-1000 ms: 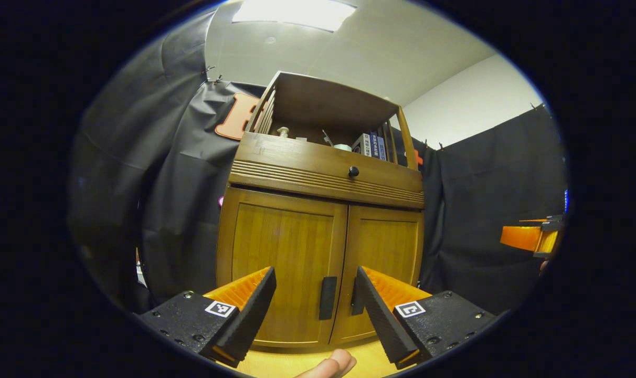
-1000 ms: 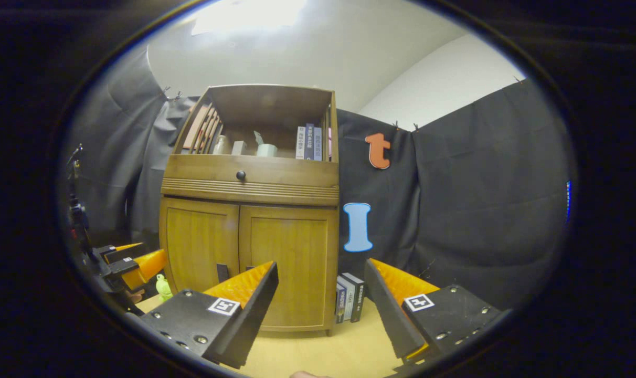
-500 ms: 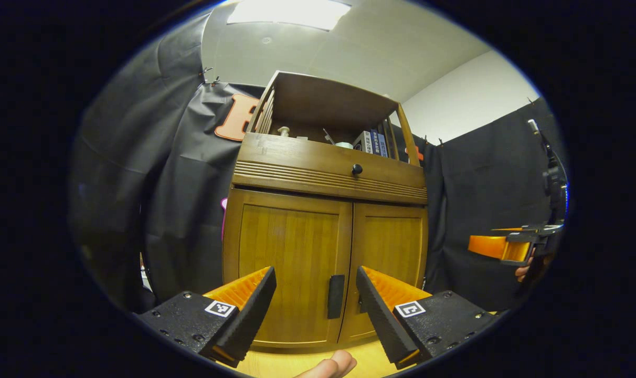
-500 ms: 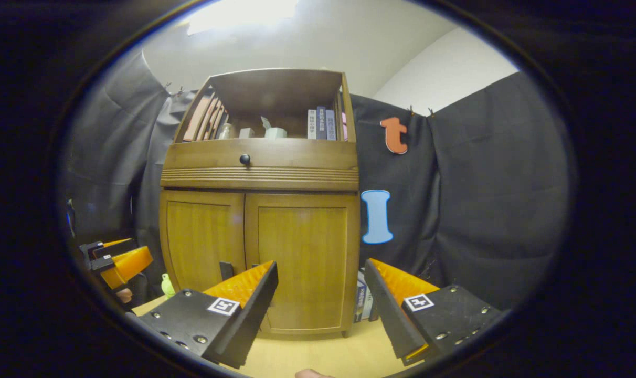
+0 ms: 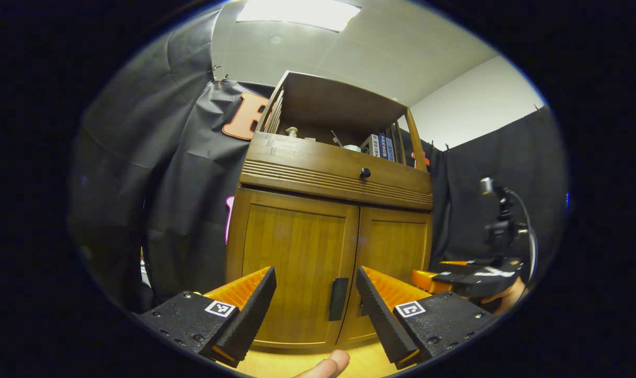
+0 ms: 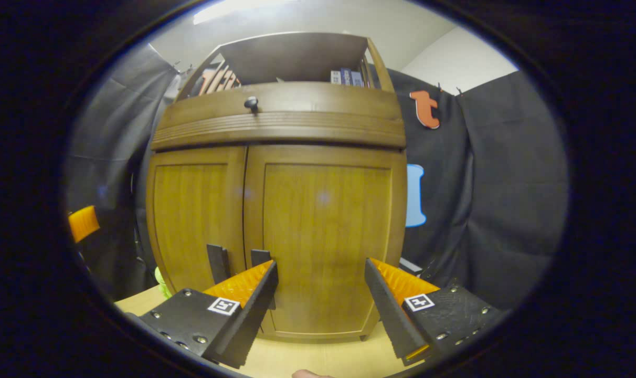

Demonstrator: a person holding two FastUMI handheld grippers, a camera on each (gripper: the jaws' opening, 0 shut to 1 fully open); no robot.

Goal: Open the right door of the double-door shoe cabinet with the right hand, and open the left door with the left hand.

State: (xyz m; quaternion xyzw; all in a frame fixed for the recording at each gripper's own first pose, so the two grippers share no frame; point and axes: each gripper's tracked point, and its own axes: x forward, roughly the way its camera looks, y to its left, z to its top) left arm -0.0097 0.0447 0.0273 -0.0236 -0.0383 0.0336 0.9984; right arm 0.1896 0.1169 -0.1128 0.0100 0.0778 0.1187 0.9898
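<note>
Both tongs apart, empty: left tongs (image 5: 315, 294) facing left door handle (image 5: 338, 298); right tongs (image 6: 320, 289) near right door (image 6: 326, 231).

The shoe cabinet (image 6: 276, 220) at centre frame is warm brown wood with a smooth, faintly glossy finish and visible grain; its left door (image 5: 289, 273) and right door (image 6: 323, 236) carry matt dark handles. The worktop (image 6: 307, 357) below looks like pale smooth wood. Behind hangs matt, creased cloth

One cabinet (image 6: 276, 210), two doors, two door handles, one drawer knob (image 6: 251, 103).
</note>
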